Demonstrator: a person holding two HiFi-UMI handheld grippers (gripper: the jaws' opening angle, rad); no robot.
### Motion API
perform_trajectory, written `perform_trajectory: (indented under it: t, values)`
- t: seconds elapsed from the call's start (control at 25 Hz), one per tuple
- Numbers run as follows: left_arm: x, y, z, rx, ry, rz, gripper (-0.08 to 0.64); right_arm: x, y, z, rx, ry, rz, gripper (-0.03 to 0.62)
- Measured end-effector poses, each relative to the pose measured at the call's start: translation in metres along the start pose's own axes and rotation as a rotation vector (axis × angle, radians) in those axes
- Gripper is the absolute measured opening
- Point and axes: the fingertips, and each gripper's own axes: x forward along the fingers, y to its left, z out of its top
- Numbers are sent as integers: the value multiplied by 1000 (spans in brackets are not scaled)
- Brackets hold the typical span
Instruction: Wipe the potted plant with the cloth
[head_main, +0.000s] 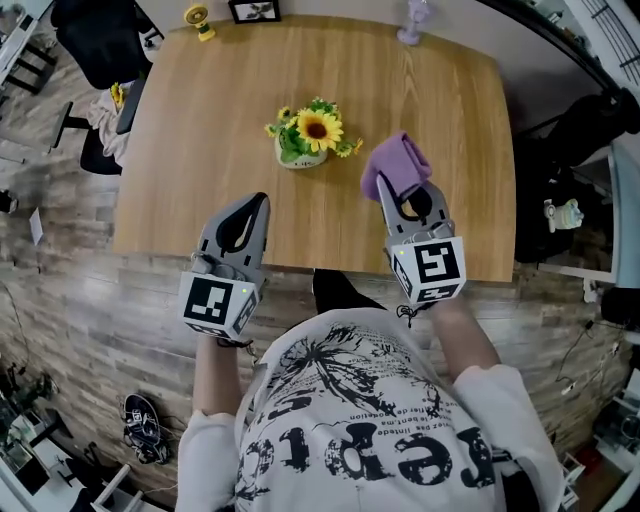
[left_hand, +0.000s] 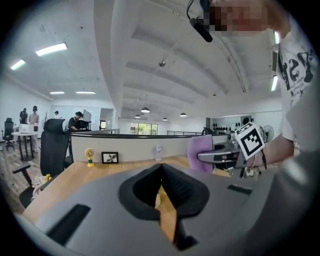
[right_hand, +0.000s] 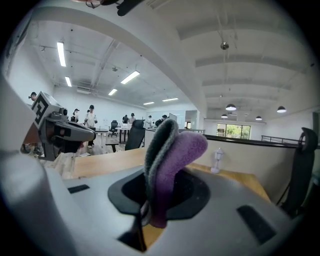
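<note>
The potted plant (head_main: 308, 138), a sunflower and small yellow blooms in a pale pot, stands mid-table on the wooden table (head_main: 200, 120). My right gripper (head_main: 388, 190) is shut on a folded purple cloth (head_main: 395, 165), held above the table to the right of the plant and apart from it. In the right gripper view the cloth (right_hand: 170, 165) sticks up from between the jaws, purple with a grey backing. My left gripper (head_main: 263, 200) hovers near the table's front edge, below and left of the plant, jaws shut with nothing between them. In the left gripper view its shut tips (left_hand: 161, 169) point across the table.
Along the table's far edge stand a small yellow fan (head_main: 198, 18), a picture frame (head_main: 254, 10) and a lilac lamp (head_main: 413, 22). A black office chair (head_main: 100, 40) is at the far left corner. People stand at distant desks (right_hand: 90, 120).
</note>
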Motion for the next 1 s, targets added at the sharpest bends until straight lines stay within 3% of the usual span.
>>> perform_trajectory:
  t: [0.36, 0.72, 0.88, 1.0]
  values:
    - [104, 62, -34, -35, 81, -20, 3, 96, -47, -40, 36, 126, -13, 71]
    - [147, 89, -97, -75, 200, -117, 3, 149, -51, -100, 102, 286, -5, 74]
    - [156, 89, -122, -24, 280, -167, 3, 166, -40, -126, 122, 351, 5, 74]
    - [163, 87, -135, -30, 310, -215, 3, 176, -33, -139, 149, 378, 3, 74]
